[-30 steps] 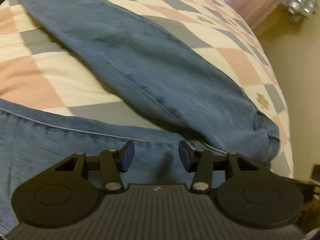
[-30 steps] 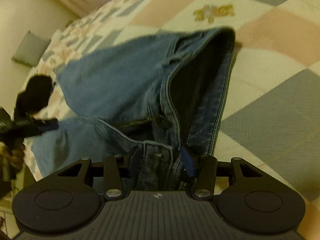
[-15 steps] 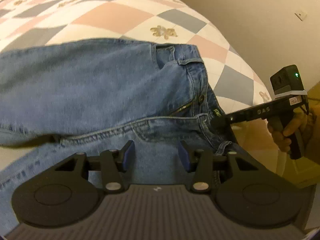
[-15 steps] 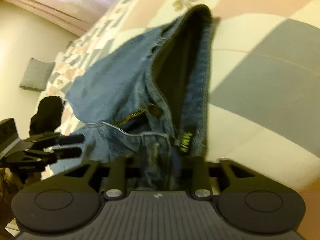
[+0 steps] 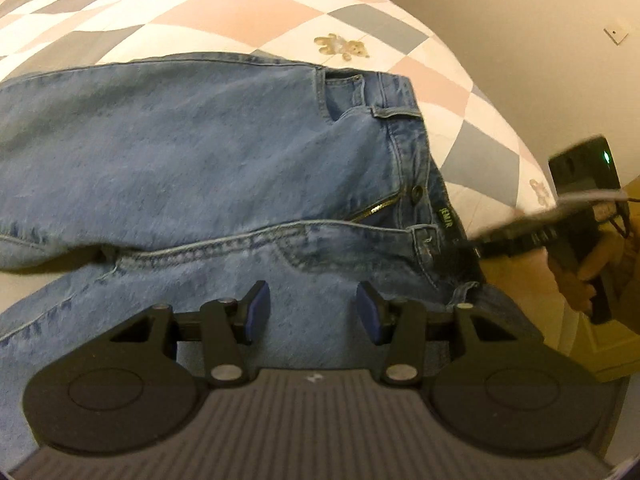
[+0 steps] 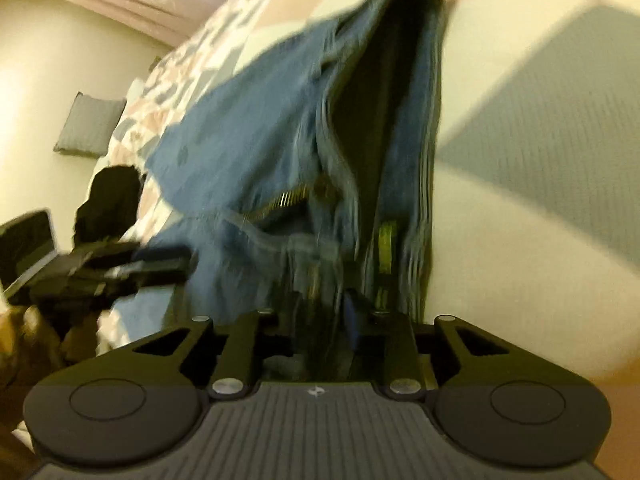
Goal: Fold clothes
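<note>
A bed fills the room, its quilt checked in pink, grey and cream. Past its far corner stands a plain cream wall with a socket. A grey cushion lies beside the bed's edge under warm light.

jeans motion-blurred, legs cut off left

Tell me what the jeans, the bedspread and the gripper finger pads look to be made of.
Jeans: washed blue denim, mottled fade and double-stitched seams, with a metal zip and button. Bedspread: matte woven or quilted cloth, printed in pink, grey and cream diamonds. Left gripper pads: dull blue, probably rubber or soft plastic, on black plastic fingers.
</note>
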Action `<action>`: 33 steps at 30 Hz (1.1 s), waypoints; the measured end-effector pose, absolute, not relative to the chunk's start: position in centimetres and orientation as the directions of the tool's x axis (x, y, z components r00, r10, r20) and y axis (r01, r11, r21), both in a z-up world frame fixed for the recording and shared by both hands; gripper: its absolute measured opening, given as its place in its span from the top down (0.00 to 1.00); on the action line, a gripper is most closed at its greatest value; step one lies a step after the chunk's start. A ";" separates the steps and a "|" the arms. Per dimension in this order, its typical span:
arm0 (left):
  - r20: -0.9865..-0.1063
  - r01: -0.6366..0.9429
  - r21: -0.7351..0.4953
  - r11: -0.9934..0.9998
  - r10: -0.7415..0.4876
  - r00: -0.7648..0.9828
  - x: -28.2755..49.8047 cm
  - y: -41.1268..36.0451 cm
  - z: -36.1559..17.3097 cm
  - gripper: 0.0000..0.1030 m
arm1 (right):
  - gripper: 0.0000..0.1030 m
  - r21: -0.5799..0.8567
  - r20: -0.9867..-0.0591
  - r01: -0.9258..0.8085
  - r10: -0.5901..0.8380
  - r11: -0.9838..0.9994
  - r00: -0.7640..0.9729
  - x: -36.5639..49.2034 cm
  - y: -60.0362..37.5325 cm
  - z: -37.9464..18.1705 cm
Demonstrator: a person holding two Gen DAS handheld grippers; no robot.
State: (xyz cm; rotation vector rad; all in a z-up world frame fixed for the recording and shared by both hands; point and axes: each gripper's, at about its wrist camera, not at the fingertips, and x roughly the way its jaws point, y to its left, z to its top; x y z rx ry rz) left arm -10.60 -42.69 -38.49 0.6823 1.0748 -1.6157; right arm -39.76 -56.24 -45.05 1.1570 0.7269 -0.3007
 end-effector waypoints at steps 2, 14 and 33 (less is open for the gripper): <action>-0.844 0.947 -0.315 -0.059 -0.440 -0.307 -10.7 -42.8 -38.7 0.59 | 0.79 0.724 -0.649 0.559 0.126 0.405 0.750 -40.1 -55.6 -43.9; -0.856 0.947 -0.322 -0.010 -0.425 -0.295 -10.6 -42.9 -39.6 0.58 | 0.92 0.836 -0.504 0.445 0.127 0.322 0.855 -38.9 -57.6 -44.3; -0.852 0.940 -0.341 0.021 -0.430 -0.300 -11.2 -43.2 -40.9 0.54 | 0.46 0.483 -0.736 0.676 -0.161 0.556 0.658 -36.7 -56.6 -41.4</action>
